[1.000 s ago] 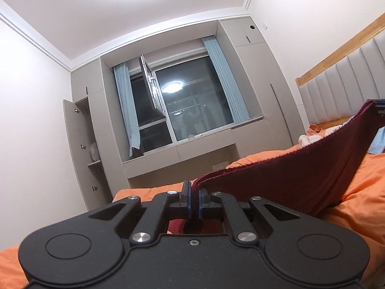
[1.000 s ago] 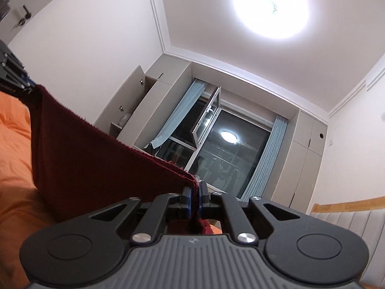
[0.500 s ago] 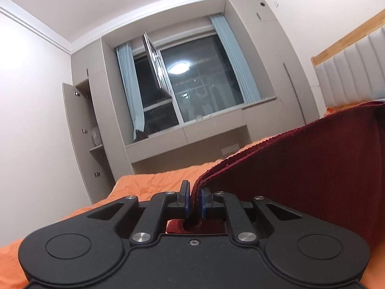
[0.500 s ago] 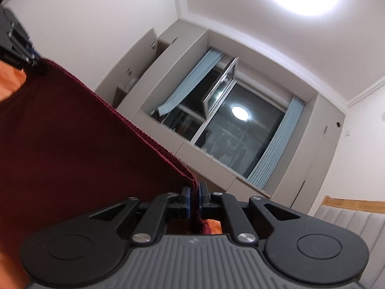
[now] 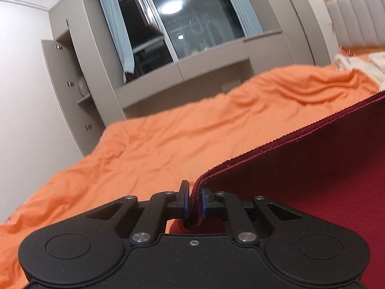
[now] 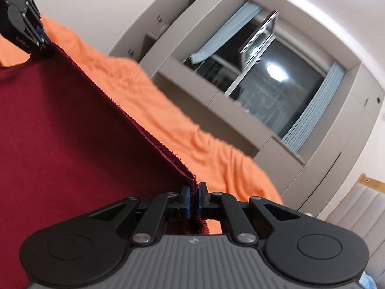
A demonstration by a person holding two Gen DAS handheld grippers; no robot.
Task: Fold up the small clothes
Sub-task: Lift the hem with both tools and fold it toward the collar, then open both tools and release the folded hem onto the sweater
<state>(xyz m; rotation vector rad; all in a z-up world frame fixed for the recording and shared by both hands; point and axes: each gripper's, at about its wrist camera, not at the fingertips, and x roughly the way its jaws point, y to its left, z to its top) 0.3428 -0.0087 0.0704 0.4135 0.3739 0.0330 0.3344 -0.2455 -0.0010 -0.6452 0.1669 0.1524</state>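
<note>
A dark red garment (image 5: 312, 180) is stretched between my two grippers above the orange bedspread (image 5: 168, 144). My left gripper (image 5: 193, 201) is shut on one corner of its doubled hem. My right gripper (image 6: 193, 201) is shut on the other corner; the garment (image 6: 72, 132) spreads to the left in that view. The left gripper also shows in the right wrist view (image 6: 39, 42) at the top left, holding the far corner. The hem runs taut between them.
The orange bedspread (image 6: 216, 149) lies under the garment. Light-coloured clothes (image 5: 356, 60) lie near the padded headboard (image 5: 356, 21) at right. Grey cabinets with an open door (image 5: 69, 72) and a dark window (image 5: 192, 24) stand beyond the bed.
Both grippers have tilted and moved down toward the bed with the garment still held; the ceiling has left view and the bedspread now fills the middle.
</note>
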